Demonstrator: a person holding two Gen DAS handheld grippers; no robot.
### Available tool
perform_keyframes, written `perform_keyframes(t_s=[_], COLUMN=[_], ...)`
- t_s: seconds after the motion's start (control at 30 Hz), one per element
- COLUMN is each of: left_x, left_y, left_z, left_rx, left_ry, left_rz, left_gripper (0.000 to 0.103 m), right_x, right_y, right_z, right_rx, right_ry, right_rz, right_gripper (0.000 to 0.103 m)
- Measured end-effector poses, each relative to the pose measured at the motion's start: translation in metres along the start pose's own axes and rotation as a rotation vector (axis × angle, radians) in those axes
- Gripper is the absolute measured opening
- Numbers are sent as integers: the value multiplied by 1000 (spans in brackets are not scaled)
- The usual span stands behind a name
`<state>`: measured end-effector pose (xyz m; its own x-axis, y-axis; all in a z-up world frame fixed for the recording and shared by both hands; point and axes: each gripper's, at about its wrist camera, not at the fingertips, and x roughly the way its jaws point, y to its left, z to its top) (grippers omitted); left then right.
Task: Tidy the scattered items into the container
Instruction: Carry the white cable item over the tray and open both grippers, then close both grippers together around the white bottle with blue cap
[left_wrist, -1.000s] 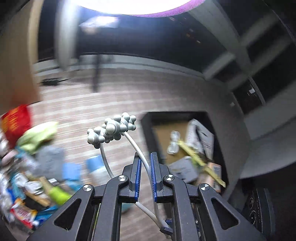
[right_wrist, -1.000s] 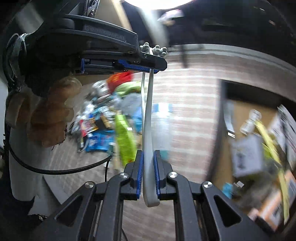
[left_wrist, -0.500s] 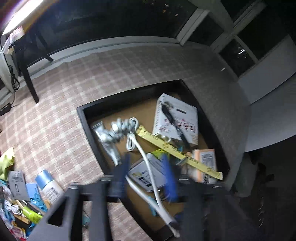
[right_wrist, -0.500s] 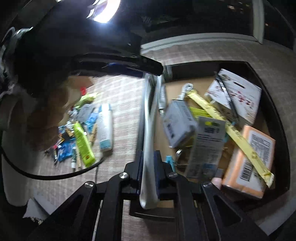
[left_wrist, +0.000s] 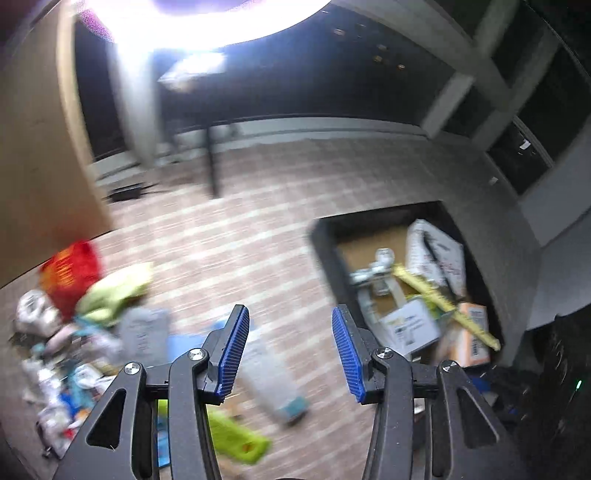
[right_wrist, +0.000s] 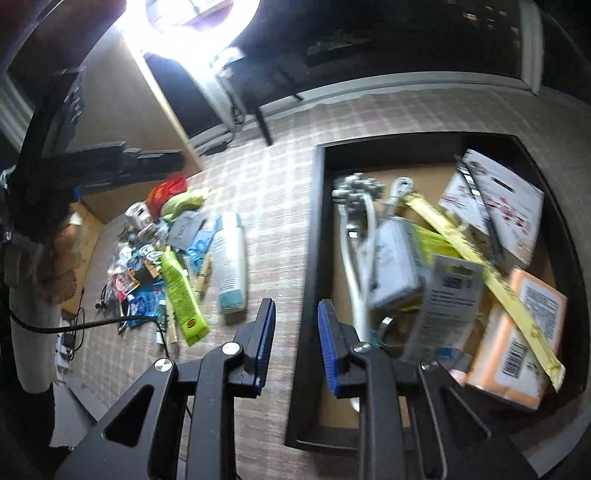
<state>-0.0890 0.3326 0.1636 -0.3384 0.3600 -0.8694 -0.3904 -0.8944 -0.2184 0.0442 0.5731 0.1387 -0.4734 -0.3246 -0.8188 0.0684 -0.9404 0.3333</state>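
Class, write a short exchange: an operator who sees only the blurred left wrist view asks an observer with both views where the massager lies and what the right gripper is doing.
Operator: My view smears the box. Is the massager inside it?
Observer: Yes. The massager lies inside the box, along the wall nearest the pile, with its knobbly head at the far end.
Operator: I can't see the right gripper at all. What is it doing?
Observer: The right gripper hangs above that same wall. Its jaws are opening and nothing is between them.
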Motion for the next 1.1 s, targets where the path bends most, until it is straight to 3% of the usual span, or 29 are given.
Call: perform_keyframes(t_s=[0.2,0.33,0.63,0.83,0.97,1.1], left_x=[-13,-4,54,83,97,109], left_y=[68,93,78,74,76,75], left_z=[-39,-65,-80,-64,-56,-54], left_rx=[-141,-236,-314,-340,-336,-337], left_ry=[-5,20,79,108,132,154], left_rz=[34,2,-100,-83,-73,-78], left_gripper=[44,44,41,41,41,41], right_x=[28,49,107,131,140,148], right_y=[27,44,52,54,54,53], right_z=[11,16,28,21,21,24], right_rx=[-66,-103,-65,-59,-60,-42], right_ry=[52,84,149,203,210,210], right_rz=[33,64,120,152,148,169], right_gripper=[24,24,25,25,32,32])
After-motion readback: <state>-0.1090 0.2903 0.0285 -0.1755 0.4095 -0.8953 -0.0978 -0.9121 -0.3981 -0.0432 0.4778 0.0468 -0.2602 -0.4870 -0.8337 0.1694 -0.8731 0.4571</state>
